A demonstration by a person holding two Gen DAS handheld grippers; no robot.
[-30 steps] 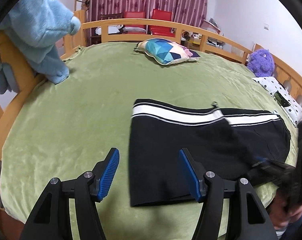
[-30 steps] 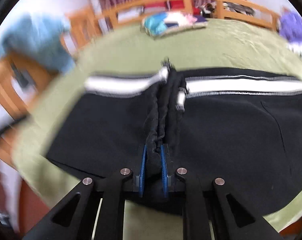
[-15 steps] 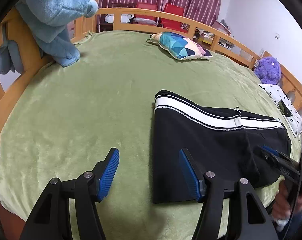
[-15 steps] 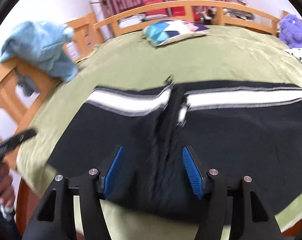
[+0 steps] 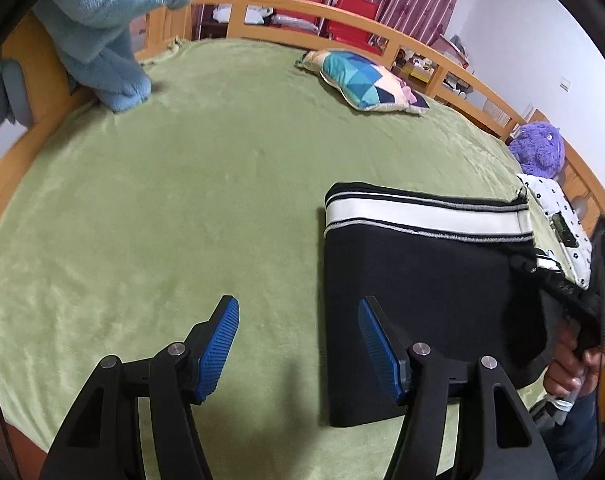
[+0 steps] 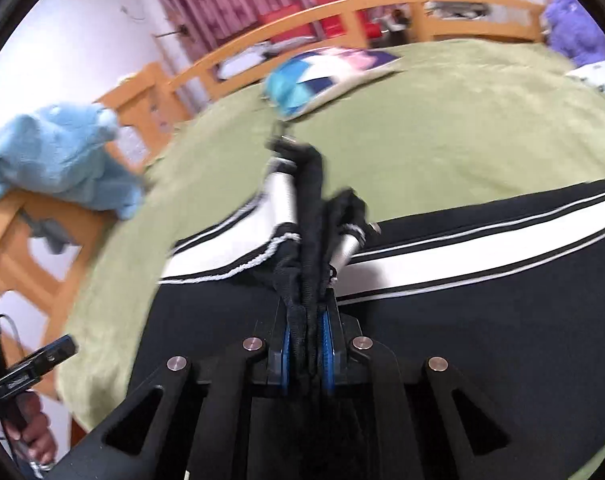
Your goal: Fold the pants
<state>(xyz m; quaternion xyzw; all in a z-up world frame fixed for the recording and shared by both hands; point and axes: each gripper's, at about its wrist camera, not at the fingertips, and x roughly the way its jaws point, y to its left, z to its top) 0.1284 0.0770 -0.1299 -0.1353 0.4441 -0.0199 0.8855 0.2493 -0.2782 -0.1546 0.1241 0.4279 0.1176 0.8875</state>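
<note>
The pants are black with a white stripe along the band. They lie folded on the green blanket that covers the bed, close to the bed's near edge and toward its right side in the left wrist view. The striped band faces the far rail; the cut-off fold edge faces the left.

Left gripper: jaws spread apart, nothing between the blue pads. It hangs above the blanket at the near edge. Its right finger overlaps the left edge of the pants in the view; contact cannot be confirmed.

Right gripper: jaws have just been closing and are now pressed together on a bunched ridge of black fabric with part of the striped band. The pinched fabric rises in a crumpled fold in front of the pads. The rest of the garment spreads flat to either side. The right wrist view is blurred.

A hand holds the right gripper's handle at the bed's near right corner.

Other items on the bed:
- A patterned cushion near the far rail.
- A purple plush toy at the right rail, with a spotted white pillow just beside it.
- A light blue plush toy draped over the wooden rail at the far left corner.
</note>
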